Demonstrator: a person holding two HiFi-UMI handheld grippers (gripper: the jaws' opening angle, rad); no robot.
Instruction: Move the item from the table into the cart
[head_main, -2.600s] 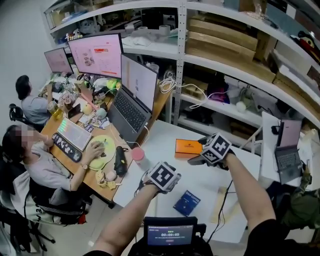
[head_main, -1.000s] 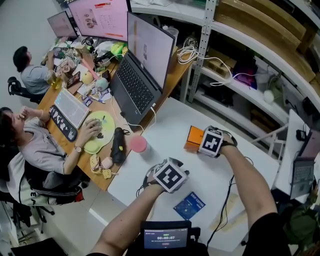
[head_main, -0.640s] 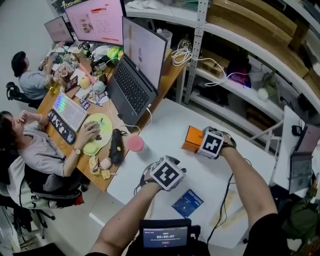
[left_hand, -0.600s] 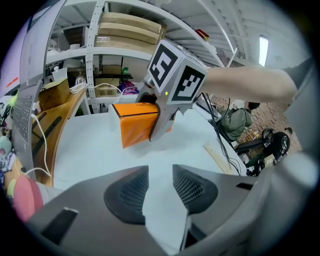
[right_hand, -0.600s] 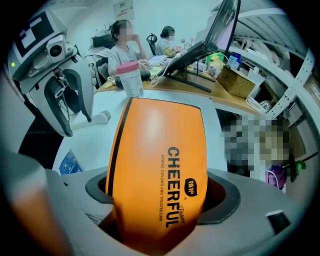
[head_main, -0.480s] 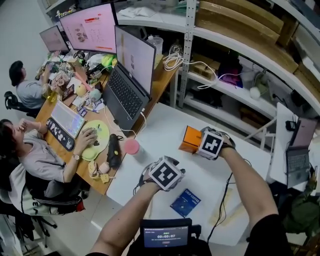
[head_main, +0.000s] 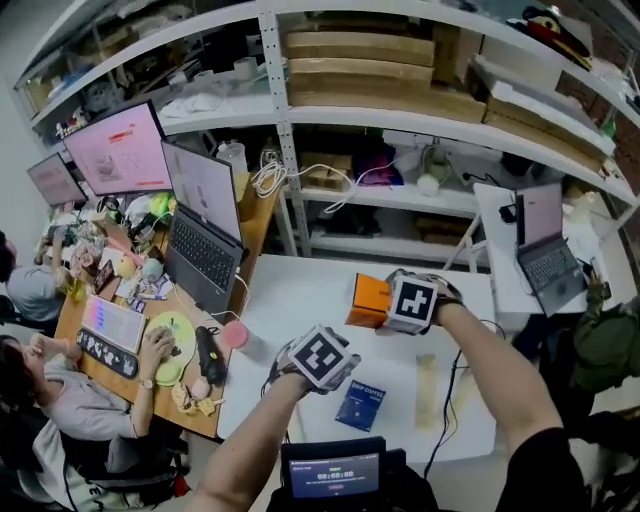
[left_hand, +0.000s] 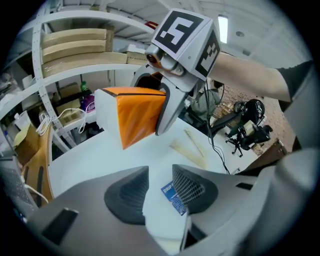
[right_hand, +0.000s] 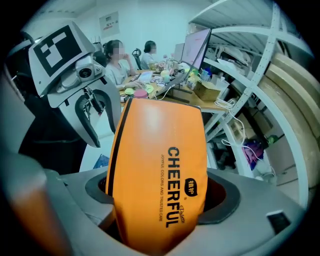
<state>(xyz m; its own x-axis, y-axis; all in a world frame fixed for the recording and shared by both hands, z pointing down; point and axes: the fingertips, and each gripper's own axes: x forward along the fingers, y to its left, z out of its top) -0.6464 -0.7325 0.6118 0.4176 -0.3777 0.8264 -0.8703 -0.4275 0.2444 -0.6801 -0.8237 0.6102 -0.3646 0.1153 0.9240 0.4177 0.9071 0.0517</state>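
Observation:
An orange box (head_main: 368, 300) printed "CHEERFUL" (right_hand: 159, 170) hangs above the white table (head_main: 300, 300), and my right gripper (head_main: 405, 302) is shut on it. In the right gripper view the box fills the space between the jaws (right_hand: 160, 197). The left gripper view shows it (left_hand: 136, 114) off the table, with a right finger (left_hand: 167, 107) against its side. My left gripper (head_main: 320, 360) hovers nearer me, left of the box. Its jaws (left_hand: 160, 176) stand apart with nothing between them. No cart shows in any view.
A blue packet (head_main: 360, 405) and a pale wooden strip (head_main: 425, 390) lie on the table near me. A pink-lidded cup (head_main: 234, 334) stands at its left edge. Metal shelving (head_main: 300, 120) rises behind. A crowded desk with laptops (head_main: 205, 240) and seated people (head_main: 60, 400) lies left.
The right gripper, beside the box lying on the table in the earliest frame, now grips it and has lifted it. Both grippers rose. The head view swung towards the shelving.

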